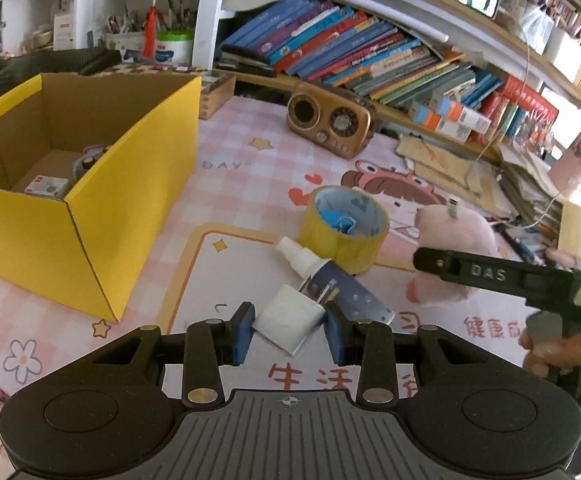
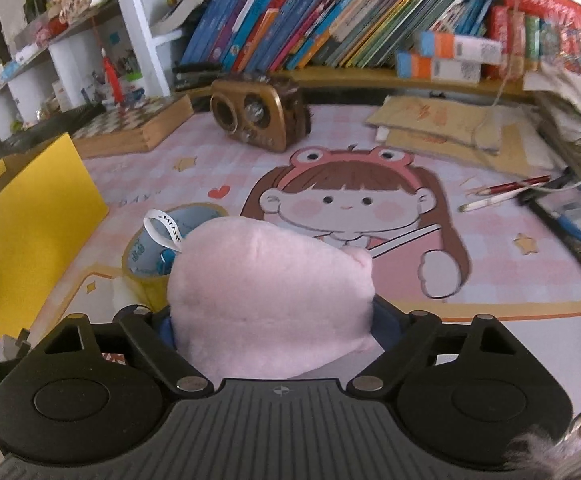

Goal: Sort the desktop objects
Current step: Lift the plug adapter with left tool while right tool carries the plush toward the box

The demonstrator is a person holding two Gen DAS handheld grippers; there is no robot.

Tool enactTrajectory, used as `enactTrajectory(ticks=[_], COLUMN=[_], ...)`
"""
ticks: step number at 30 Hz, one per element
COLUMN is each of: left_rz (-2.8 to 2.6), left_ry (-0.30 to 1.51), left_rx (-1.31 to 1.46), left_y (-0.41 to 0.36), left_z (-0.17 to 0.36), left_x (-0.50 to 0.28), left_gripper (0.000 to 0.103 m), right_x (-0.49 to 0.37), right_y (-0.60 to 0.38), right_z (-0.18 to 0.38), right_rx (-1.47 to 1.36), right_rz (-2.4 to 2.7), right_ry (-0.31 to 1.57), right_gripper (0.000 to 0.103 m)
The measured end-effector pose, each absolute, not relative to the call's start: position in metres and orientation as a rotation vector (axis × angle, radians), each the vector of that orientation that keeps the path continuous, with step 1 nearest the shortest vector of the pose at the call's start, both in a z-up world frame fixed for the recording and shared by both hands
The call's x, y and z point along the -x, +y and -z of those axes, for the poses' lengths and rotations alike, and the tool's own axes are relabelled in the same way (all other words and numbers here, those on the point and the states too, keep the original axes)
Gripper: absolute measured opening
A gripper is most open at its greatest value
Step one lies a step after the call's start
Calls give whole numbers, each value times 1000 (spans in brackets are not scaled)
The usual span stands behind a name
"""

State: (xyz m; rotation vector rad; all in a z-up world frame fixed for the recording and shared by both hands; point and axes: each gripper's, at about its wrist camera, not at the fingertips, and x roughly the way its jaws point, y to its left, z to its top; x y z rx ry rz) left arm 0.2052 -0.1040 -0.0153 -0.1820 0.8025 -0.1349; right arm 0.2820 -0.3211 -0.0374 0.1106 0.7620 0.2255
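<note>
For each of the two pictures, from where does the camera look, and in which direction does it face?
Left wrist view: sits on the left tool, faces down-forward over the pink desk mat; its blue pads clamp a white plug adapter. A hand shows at right.
Right wrist view: sits on the right tool, faces the bookshelf; a pink plush toy lies between its fingers.
Shared: plush toy, yellow tape roll, yellow cardboard box, brown radio.
</note>
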Motion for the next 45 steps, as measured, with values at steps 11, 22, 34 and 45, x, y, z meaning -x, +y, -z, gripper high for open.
enactTrajectory(ticks=[11,22,34,45], left_rz=[185,234,296,311], left_ry=[755,723,720,746], left_rx=[238,261,264,263], left_y=[-94,-75,-30,17], left_z=[2,-4,-9,-4], left_x=[-181,-147,-109,-61], left_gripper=[36,36,36,36], right_x=[-226,-158,-111,-53], right_y=[-331,-306,-265,-210], right_z=[5,-11,-17,-12], right_rx=[-158,-91,-114,-107], right_rz=[-171,-193,-149,-165], right_ry=[734,722,730,766], right_gripper=[87,87,87,87])
